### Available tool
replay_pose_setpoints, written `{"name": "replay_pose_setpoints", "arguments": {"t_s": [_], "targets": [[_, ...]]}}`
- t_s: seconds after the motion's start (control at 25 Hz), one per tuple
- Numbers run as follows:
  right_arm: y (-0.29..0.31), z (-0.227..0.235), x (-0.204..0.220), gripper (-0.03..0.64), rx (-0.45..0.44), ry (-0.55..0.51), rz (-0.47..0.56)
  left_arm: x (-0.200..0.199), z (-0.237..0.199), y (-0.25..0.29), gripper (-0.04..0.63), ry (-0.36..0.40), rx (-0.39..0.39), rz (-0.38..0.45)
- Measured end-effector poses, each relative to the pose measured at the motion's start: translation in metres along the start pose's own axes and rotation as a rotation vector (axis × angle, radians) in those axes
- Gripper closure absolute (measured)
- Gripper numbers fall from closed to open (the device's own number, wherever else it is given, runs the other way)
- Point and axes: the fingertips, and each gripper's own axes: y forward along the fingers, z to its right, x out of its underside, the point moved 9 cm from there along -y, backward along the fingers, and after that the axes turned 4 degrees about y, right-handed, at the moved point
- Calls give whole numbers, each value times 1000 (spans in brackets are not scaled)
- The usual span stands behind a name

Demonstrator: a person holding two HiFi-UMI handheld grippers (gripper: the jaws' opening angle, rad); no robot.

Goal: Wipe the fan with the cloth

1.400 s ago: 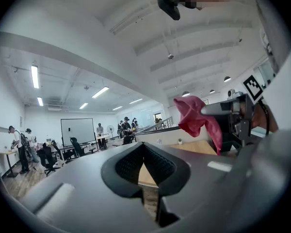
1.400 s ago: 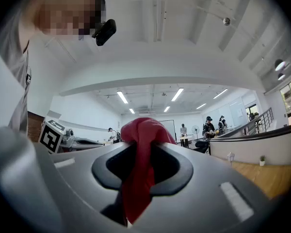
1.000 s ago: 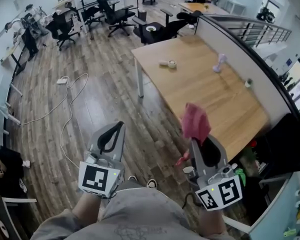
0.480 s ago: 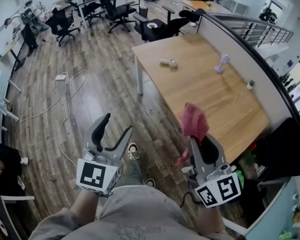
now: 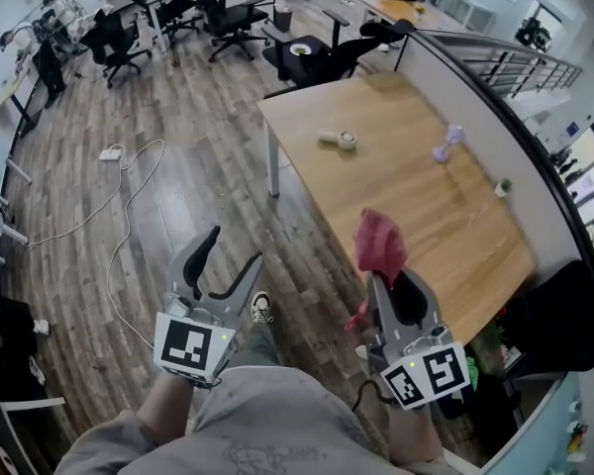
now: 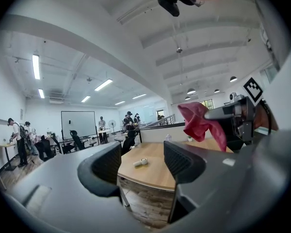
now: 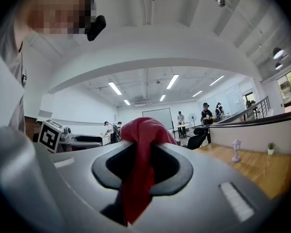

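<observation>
A red cloth hangs bunched between the jaws of my right gripper, which is shut on it; the cloth fills the gap in the right gripper view. My left gripper stands open and holds nothing, out over the wooden floor. A small white hand fan lies on its side on the wooden table, well ahead of both grippers. The left gripper view shows that fan far off between the open fingers. A lilac upright object stands farther right on the table.
A low partition runs along the table's far side, with a tiny potted plant beside it. Office chairs stand beyond the table's far end. A white cable and power strip lie on the floor to the left. People stand in the distance.
My left gripper's jaws went from shut to open. Both grippers and the person moved forward toward the table. The red cloth stays in the right gripper.
</observation>
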Motion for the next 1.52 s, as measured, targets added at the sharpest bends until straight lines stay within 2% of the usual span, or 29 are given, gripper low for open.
{"name": "replay_pose_setpoints", "arguments": {"t_s": [0.16, 0.32, 0.44, 0.56, 0.72, 0.84, 0.96, 1.2, 1.52], "targets": [[52, 24, 3, 520, 27, 18, -41, 8, -34, 52, 321, -8, 27, -24], [113, 42, 0, 520, 76, 18, -74, 15, -71, 106, 321, 52, 58, -45], [155, 56, 1, 520, 108, 17, -97, 21, -101, 146, 321, 97, 99, -30], [195, 68, 2, 520, 141, 28, -112, 28, -129, 183, 321, 73, 134, -53], [243, 83, 2, 520, 186, 39, -125, 32, -162, 230, 319, 99, 205, -49], [270, 95, 4, 520, 220, 52, -132, 37, -180, 259, 319, 77, 243, -46], [291, 105, 4, 520, 250, 55, -145, 41, -192, 282, 319, 75, 272, -49], [316, 130, 12, 520, 297, 64, -180, 53, -197, 330, 318, 131, 348, -68], [346, 193, 37, 520, 351, 116, -235, 73, -188, 411, 316, 170, 421, -103]]}}
